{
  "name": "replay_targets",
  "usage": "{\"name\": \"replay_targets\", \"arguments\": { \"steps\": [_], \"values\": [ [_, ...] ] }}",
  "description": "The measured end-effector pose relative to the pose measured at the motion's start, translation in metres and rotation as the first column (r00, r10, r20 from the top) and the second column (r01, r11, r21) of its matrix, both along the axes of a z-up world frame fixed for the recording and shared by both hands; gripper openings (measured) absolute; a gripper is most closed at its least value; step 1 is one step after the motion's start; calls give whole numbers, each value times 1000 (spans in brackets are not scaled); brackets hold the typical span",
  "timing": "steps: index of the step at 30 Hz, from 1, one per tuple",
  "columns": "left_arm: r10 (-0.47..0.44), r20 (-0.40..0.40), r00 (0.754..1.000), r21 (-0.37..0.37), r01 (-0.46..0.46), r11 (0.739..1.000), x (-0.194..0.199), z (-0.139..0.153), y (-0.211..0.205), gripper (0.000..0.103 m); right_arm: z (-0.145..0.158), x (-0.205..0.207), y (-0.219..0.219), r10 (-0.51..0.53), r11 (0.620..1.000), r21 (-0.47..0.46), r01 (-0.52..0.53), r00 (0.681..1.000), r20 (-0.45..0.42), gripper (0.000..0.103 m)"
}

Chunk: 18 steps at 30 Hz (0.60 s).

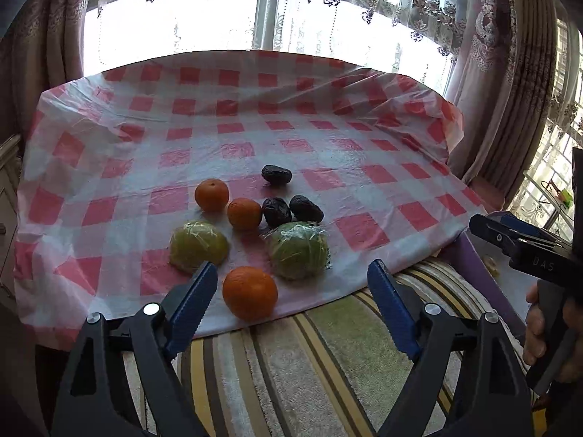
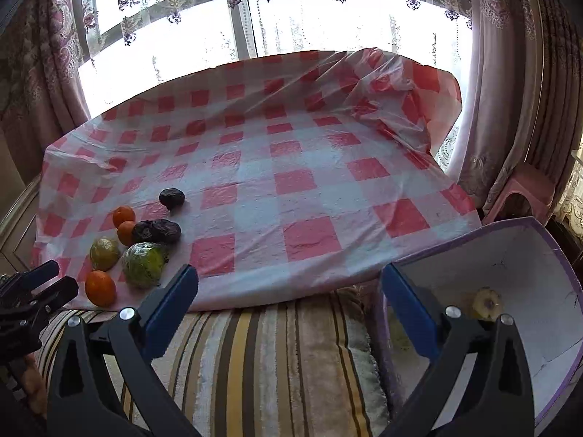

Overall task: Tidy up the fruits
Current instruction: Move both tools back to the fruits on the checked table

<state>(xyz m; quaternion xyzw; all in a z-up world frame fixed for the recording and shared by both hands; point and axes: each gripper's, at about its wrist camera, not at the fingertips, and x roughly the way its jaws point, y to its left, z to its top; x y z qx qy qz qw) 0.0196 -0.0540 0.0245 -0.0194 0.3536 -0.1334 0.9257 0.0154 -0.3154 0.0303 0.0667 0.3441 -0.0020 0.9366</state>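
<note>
Fruit lies in a cluster near the front edge of a red-and-white checked tablecloth (image 1: pixel 255 123). Nearest is an orange (image 1: pixel 250 292), with two more oranges (image 1: pixel 211 194) (image 1: pixel 244 213) behind it. Two green fruits wrapped in film (image 1: pixel 198 247) (image 1: pixel 298 250) flank them. Three dark wrinkled fruits (image 1: pixel 276 174) (image 1: pixel 306 209) lie at the back. My left gripper (image 1: pixel 293 273) is open and empty, short of the near orange. My right gripper (image 2: pixel 289 276) is open and empty over the table's front edge; it also shows in the left wrist view (image 1: pixel 517 240).
A white box with a purple rim (image 2: pixel 528 273) stands at the right and holds a pale yellow fruit (image 2: pixel 487 303). A striped cushion or rug (image 2: pixel 273 364) lies below the table edge. Curtains and a window are behind. A pink stool (image 2: pixel 524 193) is at the far right.
</note>
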Motion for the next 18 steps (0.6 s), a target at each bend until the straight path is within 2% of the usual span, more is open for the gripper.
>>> {"name": "replay_targets", "arguments": {
  "steps": [2, 7, 18],
  "values": [
    [12, -32, 999, -11, -13, 1000, 3, -6, 10, 72, -3, 2, 11, 26, 1000, -2, -26, 1000, -11, 101],
    [25, -100, 995, -27, -28, 999, 13, -20, 23, 65, -11, 10, 38, 83, 997, -6, -83, 996, -43, 101],
    [3, -180, 984, 1, -2, 1000, 32, -40, 19, 58, -25, 33, 80, 151, 986, -63, -157, 985, -82, 101]
  ]
}}
